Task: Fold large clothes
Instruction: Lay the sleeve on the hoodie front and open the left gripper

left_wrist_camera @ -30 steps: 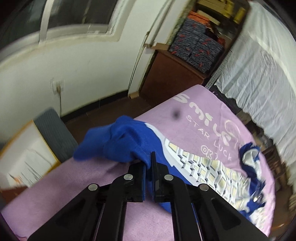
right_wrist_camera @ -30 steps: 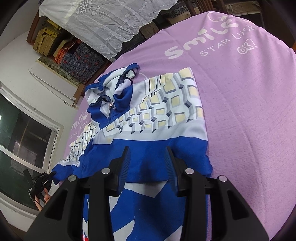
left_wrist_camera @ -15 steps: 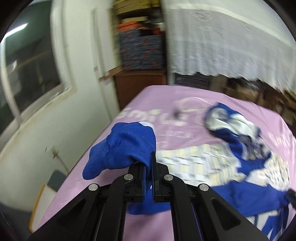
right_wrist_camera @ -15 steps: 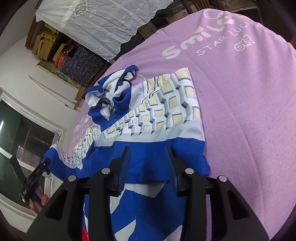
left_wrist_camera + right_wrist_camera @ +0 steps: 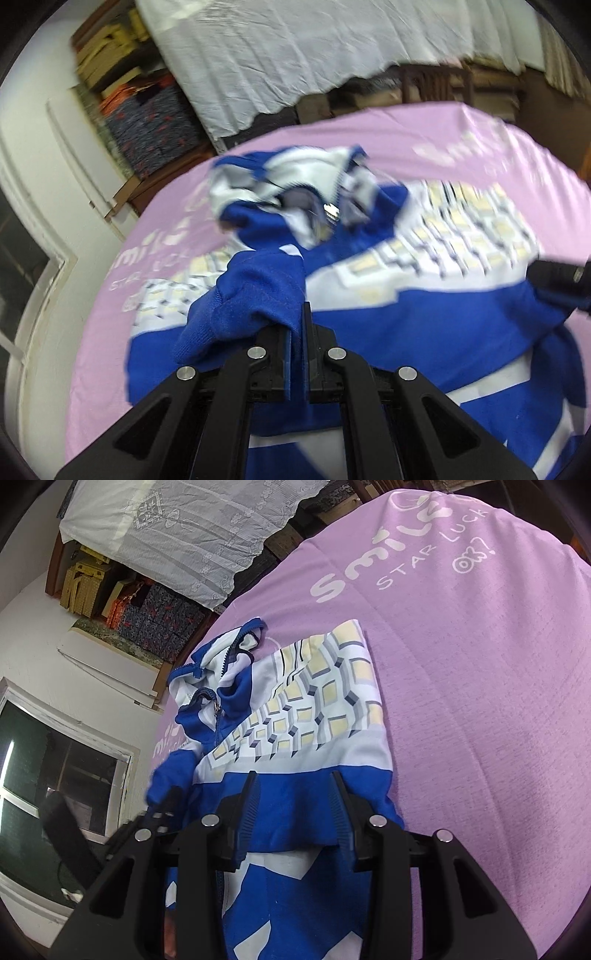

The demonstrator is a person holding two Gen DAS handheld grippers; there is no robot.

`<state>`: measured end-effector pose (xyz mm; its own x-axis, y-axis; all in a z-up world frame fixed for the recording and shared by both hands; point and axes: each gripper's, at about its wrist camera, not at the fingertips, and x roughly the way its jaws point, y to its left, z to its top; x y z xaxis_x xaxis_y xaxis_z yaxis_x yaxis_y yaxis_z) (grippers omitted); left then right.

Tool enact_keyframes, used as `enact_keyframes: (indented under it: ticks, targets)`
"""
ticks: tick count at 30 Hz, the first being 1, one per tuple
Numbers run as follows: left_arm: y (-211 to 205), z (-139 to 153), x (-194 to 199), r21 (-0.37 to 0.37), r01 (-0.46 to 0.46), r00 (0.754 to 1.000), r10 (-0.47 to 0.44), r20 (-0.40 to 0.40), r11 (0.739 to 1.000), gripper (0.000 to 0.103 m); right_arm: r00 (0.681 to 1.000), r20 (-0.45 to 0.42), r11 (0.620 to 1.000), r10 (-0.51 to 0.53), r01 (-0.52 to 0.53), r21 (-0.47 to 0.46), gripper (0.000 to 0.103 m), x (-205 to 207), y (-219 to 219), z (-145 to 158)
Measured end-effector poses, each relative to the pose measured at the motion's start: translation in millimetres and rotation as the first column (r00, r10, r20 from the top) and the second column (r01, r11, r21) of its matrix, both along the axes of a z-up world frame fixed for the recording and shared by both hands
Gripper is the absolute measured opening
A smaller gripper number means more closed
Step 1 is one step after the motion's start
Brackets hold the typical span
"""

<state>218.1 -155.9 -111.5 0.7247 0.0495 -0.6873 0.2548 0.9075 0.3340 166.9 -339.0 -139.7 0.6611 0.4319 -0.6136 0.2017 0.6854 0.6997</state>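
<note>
A lilac cloth (image 5: 480, 686) printed with white lettering covered the bench, and on it lay the blue-and-white jacket (image 5: 314, 709), collar and zip toward the far shelves. The left tongs (image 5: 295, 325) were pinched tight on the jacket's blue sleeve cuff (image 5: 243, 302), held bunched above the jacket's body. The right tongs (image 5: 293, 794) stood parted over the blue band, gripping nothing, their tips just above the fabric.
</note>
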Motion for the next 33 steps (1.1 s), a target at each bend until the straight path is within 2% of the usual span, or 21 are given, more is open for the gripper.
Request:
enact_keyframes:
  ticks: [4,6,7,9,11,14,17,20,23,27,29,30,33]
  targets:
    - [-8,-7,-5,0.026,0.016,1.0,-0.016,0.008,1.0,0.014,1.0,-0.001,1.0,0.002,-0.002,0.005,0.038,0,-2,-1]
    - [-1,1,-13,0.002,0.031,0.999,-0.031,0.013,1.0,0.035,1.0,0.001,1.0,0.003,-0.003,0.005,0.038,0,-1,0]
    - [5,7,-20,-0.006,0.032,0.999,-0.032,0.032,0.999,0.042,1.0,0.002,1.0,0.004,-0.004,0.005,0.038,0,-1,0]
    - [21,21,-37,-0.003,0.03,0.995,-0.029,0.093,1.0,0.067,1.0,0.006,1.0,0.005,-0.005,0.003,0.039,0,0,1]
    - [38,30,-51,0.013,0.013,0.99,-0.015,0.137,1.0,0.077,1.0,0.012,1.0,0.009,-0.009,-0.004,0.042,0,3,2]
    - [78,34,-62,0.022,-0.051,0.987,0.047,0.155,0.998,0.079,0.999,0.026,0.999,0.033,-0.033,-0.023,0.043,0,11,6]
    - [130,30,-59,-0.004,-0.135,0.985,0.134,0.113,0.991,0.079,0.996,0.048,0.996,0.079,-0.076,-0.047,0.043,0,25,11]
    - [161,23,-50,-0.04,-0.183,0.982,0.184,0.043,0.982,0.079,0.984,0.088,0.986,0.153,-0.146,-0.085,0.044,-2,46,19]
    - [167,15,-37,-0.046,-0.184,0.983,0.184,0.006,0.982,0.079,0.97,0.125,0.969,0.208,-0.186,-0.164,0.048,-6,68,33]
    - [165,3,-13,-0.021,-0.193,0.981,0.193,-0.025,0.981,0.079,0.944,0.157,0.928,0.292,-0.24,-0.285,0.049,-7,107,58]
    - [167,-2,2,-0.057,-0.205,0.977,0.202,-0.062,0.977,0.079,0.931,0.149,0.9,0.334,-0.268,-0.343,0.049,-2,128,68]
    - [169,-5,5,-0.083,-0.214,0.975,0.208,-0.079,0.973,0.079,0.921,0.14,0.87,0.363,-0.282,-0.404,0.049,1,143,73]
    - [176,-11,8,-0.141,-0.213,0.974,0.198,-0.108,0.967,0.075,0.896,0.11,0.744,0.431,-0.284,-0.605,0.056,9,185,84]
